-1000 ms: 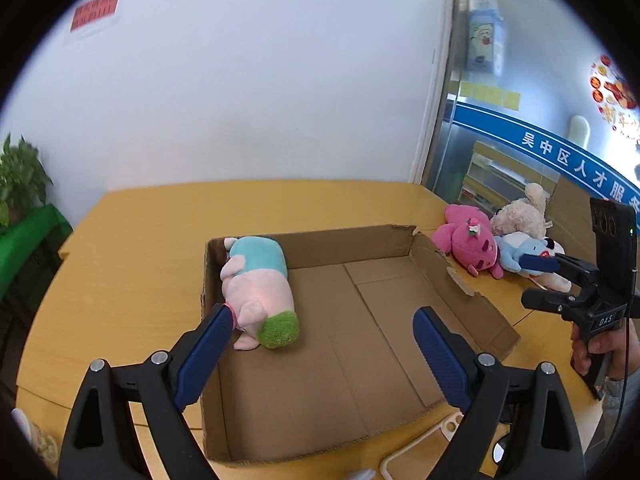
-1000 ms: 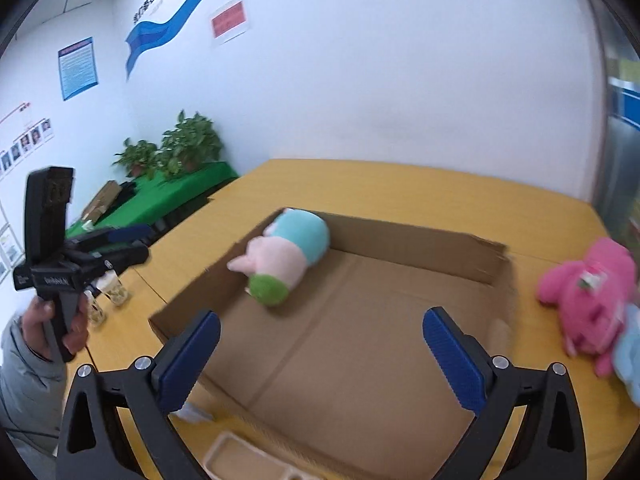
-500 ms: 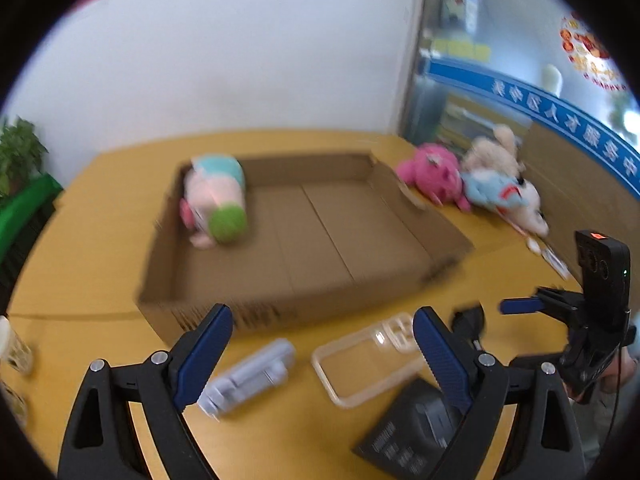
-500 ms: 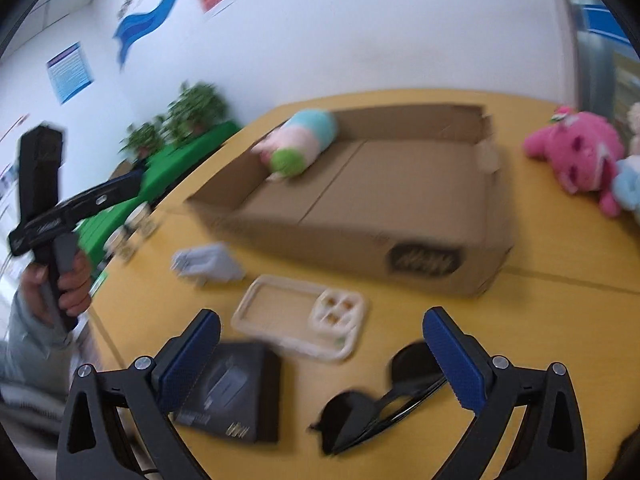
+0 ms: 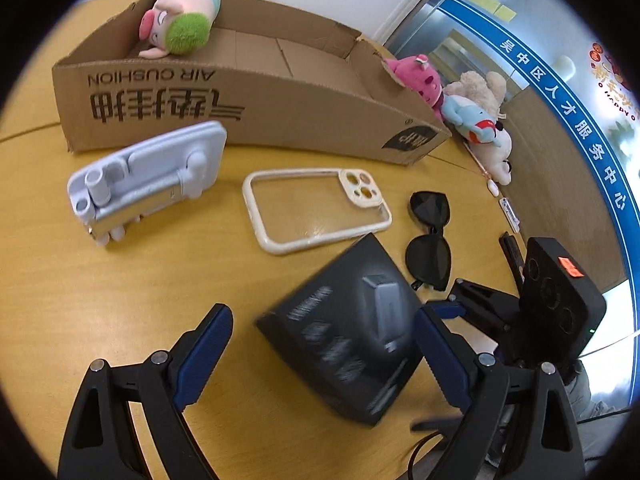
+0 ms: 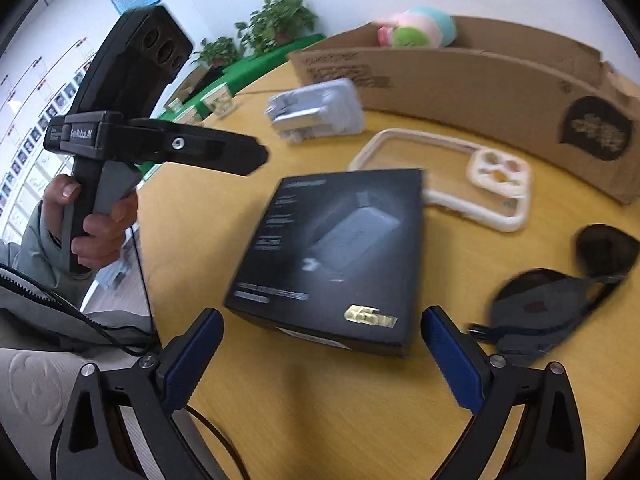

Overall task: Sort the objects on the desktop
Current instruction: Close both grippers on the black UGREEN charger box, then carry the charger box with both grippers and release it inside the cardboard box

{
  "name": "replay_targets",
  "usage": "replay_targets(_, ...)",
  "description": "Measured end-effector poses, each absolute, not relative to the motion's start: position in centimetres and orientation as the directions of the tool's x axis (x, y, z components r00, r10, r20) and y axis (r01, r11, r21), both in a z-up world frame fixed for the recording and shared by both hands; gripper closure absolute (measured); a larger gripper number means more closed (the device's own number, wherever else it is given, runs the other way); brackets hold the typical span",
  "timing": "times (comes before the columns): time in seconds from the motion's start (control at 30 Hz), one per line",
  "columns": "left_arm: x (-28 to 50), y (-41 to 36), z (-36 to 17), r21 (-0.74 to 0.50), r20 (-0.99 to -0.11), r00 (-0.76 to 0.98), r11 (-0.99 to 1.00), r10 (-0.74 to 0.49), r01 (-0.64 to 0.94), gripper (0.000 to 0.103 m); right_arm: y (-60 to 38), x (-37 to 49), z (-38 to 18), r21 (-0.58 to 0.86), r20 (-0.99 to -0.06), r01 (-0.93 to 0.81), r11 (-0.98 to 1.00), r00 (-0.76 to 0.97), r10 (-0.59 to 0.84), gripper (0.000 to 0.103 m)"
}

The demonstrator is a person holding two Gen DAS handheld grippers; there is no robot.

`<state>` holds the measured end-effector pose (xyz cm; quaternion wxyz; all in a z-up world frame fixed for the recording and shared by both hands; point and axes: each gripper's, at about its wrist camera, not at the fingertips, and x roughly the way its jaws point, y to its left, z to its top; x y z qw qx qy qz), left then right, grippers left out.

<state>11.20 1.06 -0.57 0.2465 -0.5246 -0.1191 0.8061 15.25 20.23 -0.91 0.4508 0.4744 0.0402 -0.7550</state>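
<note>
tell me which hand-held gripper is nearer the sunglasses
Right. The right hand-held gripper has the sunglasses just beside its right finger; the left hand-held gripper sits further off, beyond the black box.

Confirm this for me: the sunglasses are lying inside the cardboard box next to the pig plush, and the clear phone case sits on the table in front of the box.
Not quite. The sunglasses lie on the table, outside the cardboard box, beside the clear phone case; the left wrist view shows this. Only the pig plush is inside the box. The phone case does sit on the table in front of it.
</note>
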Motion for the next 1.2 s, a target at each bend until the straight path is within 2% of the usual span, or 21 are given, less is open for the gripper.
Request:
replay_targets(0.13,11.8,0.4,-2.0,-0.466,-0.798,-0.294,-0.848,0.526,-0.252,0.011,19.1,16.2,-0.2,0.429,-0.673,0.760,-0.488,-0.092,-0.734,0.005)
replay_targets(0.27,11.8,0.1,-3.8,-0.496,-0.802,-0.252,-0.839,0.542,-0.224,0.011,19.3,15.7,-0.2,0.333,-0.720,0.757,-0.561,-0.180,-0.670,0.005)
replay_targets(0.43,11.8,0.5,-3.8,-0.492,-0.797,-0.249,-0.831,0.550,-0.260,0.015,16.8,16.0,-1.3,0.273,-0.760,0.799,-0.535,-0.162,-0.630,0.015)
replay_targets(0.5,11.9,0.7,-3.7,-0.480,-0.803,-0.249,-0.835,0.542,-0.269,0.015,15.9,15.9,-1.9,0.234,-0.773,0.798,-0.555,-0.193,-0.604,0.016)
replay_targets(0.63,11.6,0.6,-3.5,-0.471,-0.805,-0.269,-0.846,0.528,-0.250,0.015,15.3,15.3,-2.1,0.183,-0.771,0.781,-0.597,-0.262,-0.580,0.018)
replay_targets(0.7,11.2,0.4,-2.7,-0.475,-0.793,-0.293,-0.843,0.534,-0.253,0.015,15.4,15.2,-1.7,0.161,-0.763,0.782,-0.602,-0.288,-0.579,0.025)
replay_targets(0.83,10.2,0.5,0.7,-0.474,-0.739,-0.384,-0.833,0.553,-0.286,0.015,16.1,15.1,0.4,0.113,-0.714,0.774,-0.622,-0.372,-0.593,0.025)
replay_targets(1.03,6.6,1.6,8.4,-0.381,-0.652,-0.527,-0.837,0.545,-0.393,0.015,16.7,13.0,7.0,-0.026,-0.607,0.758,-0.652,-0.530,-0.592,0.025)
replay_targets(1.2,2.7,2.8,17.0,-0.276,-0.514,-0.659,-0.833,0.549,-0.479,0.015,17.0,9.4,14.9,-0.172,-0.482,0.708,-0.685,-0.666,-0.569,0.025)
